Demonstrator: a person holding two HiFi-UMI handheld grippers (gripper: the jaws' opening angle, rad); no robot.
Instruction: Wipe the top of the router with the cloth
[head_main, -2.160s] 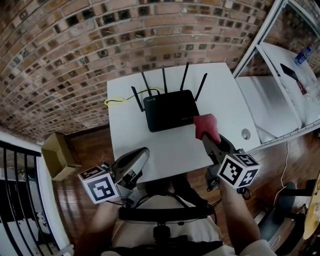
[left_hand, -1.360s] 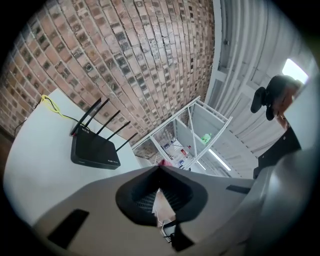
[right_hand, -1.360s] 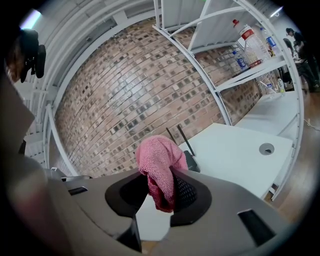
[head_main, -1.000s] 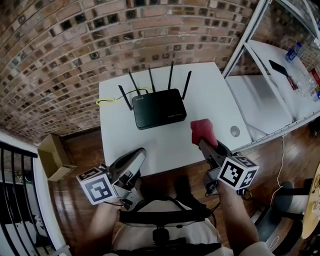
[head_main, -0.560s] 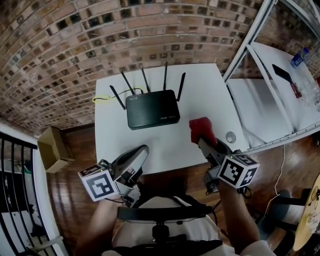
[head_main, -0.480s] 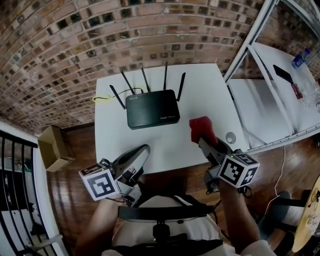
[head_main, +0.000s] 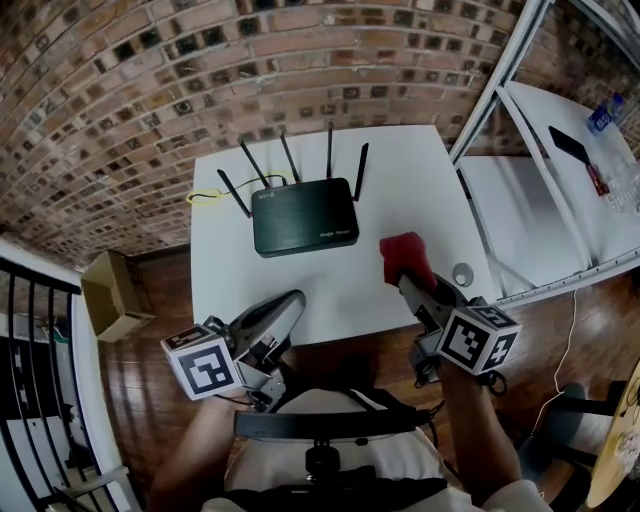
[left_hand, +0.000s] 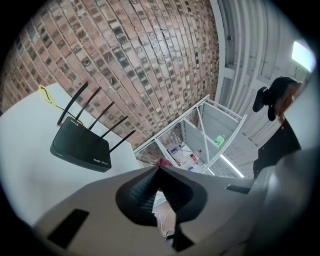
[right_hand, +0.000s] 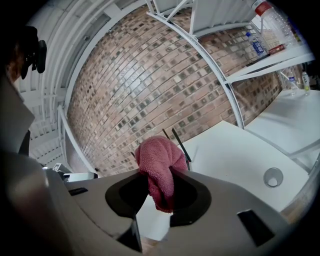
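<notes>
Right tool (head_main: 410, 280) clamped on cloth (head_main: 402, 252), near router (head_main: 303, 214) — not touching. Left tool (head_main: 290, 303) closed, empty. Next, probably — cloth onto router top.

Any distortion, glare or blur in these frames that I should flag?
Head view: sharp, evenly lit; fisheye bows the brick wall. Left gripper view: black vignette corners, blown-out patch upper right, router crisp. Right gripper view: cloth sharp, same dark vignette.

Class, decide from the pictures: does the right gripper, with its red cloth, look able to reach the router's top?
Probably yes. The right gripper grips the red cloth, only bare white table lies between it and the router, and the antennas stand along the far edge.
</notes>
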